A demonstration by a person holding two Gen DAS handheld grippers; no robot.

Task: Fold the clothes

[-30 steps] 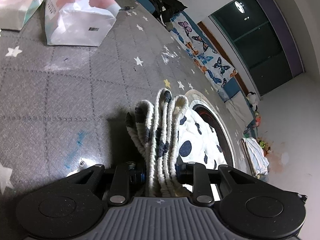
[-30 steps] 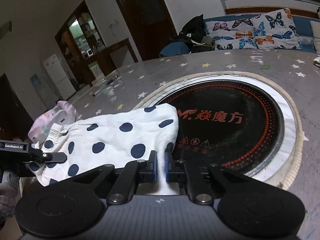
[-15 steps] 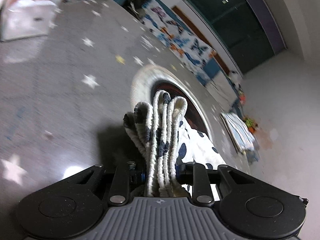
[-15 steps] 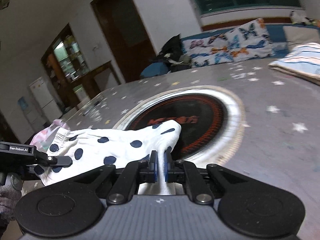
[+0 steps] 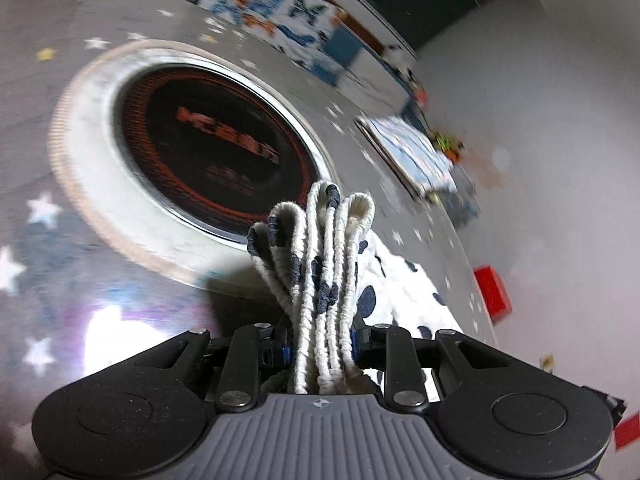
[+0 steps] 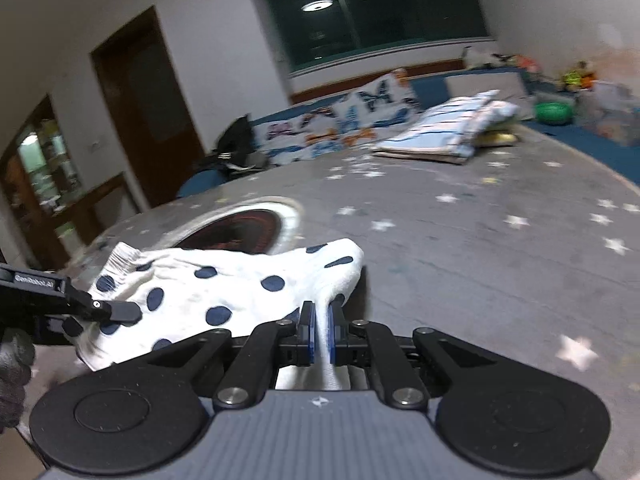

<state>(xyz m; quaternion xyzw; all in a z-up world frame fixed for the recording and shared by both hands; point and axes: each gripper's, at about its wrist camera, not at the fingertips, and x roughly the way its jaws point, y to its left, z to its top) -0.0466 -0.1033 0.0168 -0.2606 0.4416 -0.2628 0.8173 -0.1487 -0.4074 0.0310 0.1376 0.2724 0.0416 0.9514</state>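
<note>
A white garment with dark blue dots (image 6: 224, 288) hangs stretched between my two grippers above the grey star-print table. My left gripper (image 5: 320, 344) is shut on its bunched elastic waistband (image 5: 320, 248), which sticks out past the fingers in folds. My right gripper (image 6: 319, 336) is shut on the opposite edge of the garment. The left gripper also shows in the right wrist view (image 6: 60, 300), at the far left, holding the waistband end.
A round black cooktop with a white rim (image 5: 208, 148) is set in the table (image 6: 480, 248). A folded striped pile (image 6: 452, 132) lies at the table's far side. Butterfly-print cushions (image 6: 360, 112) line a bench behind. A red object (image 5: 492, 292) lies off the table edge.
Both grippers have swung to the right with the garment. The bags at the far left have left the left wrist view, and the cooktop has shifted left in both views.
</note>
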